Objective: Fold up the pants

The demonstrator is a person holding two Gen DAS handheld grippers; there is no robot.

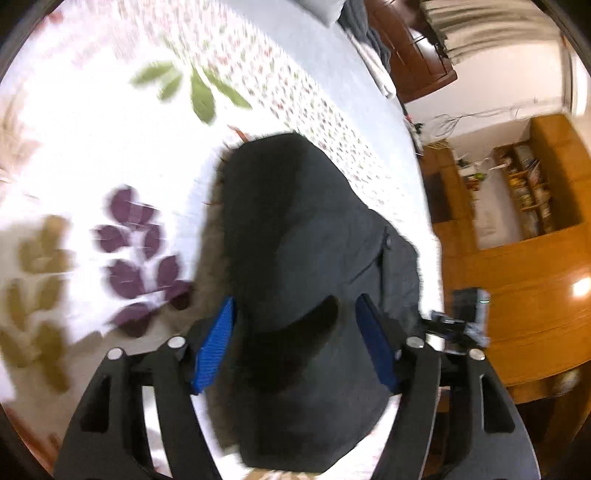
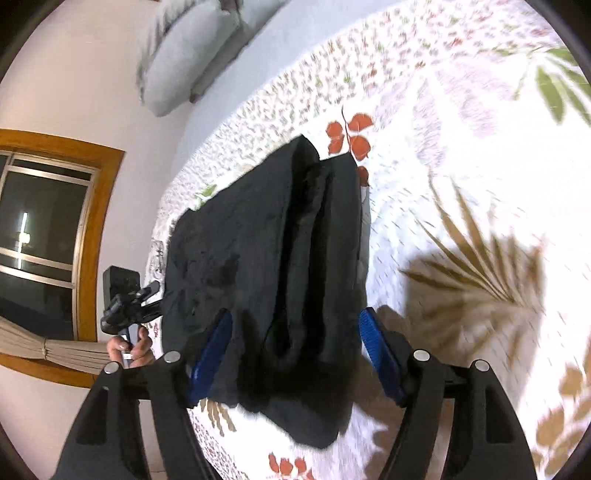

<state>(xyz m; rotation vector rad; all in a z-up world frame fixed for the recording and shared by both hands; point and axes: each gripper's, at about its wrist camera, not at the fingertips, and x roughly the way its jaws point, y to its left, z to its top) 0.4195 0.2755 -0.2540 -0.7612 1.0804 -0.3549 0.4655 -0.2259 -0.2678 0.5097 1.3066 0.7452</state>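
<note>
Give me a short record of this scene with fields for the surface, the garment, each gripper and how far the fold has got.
surface: bedspread with a leaf print
garment: dark pants, folded into a layered stack on the bedspread
left gripper: open, pads apart over the pants, not pressing them
right gripper: open, pants below and between the pads, not clamped
fold: pants already doubled over, lying released

A white bedspread (image 1: 122,155) printed with green, purple and tan leaves is covering the bed. Grey pillows (image 2: 184,55) are lying at its head beside a white wall. A wood-framed window (image 2: 48,229) is showing darkness outside. Wooden shelving (image 1: 532,192) holding small clutter is standing across the room, near a beige curtain (image 1: 476,26).
</note>
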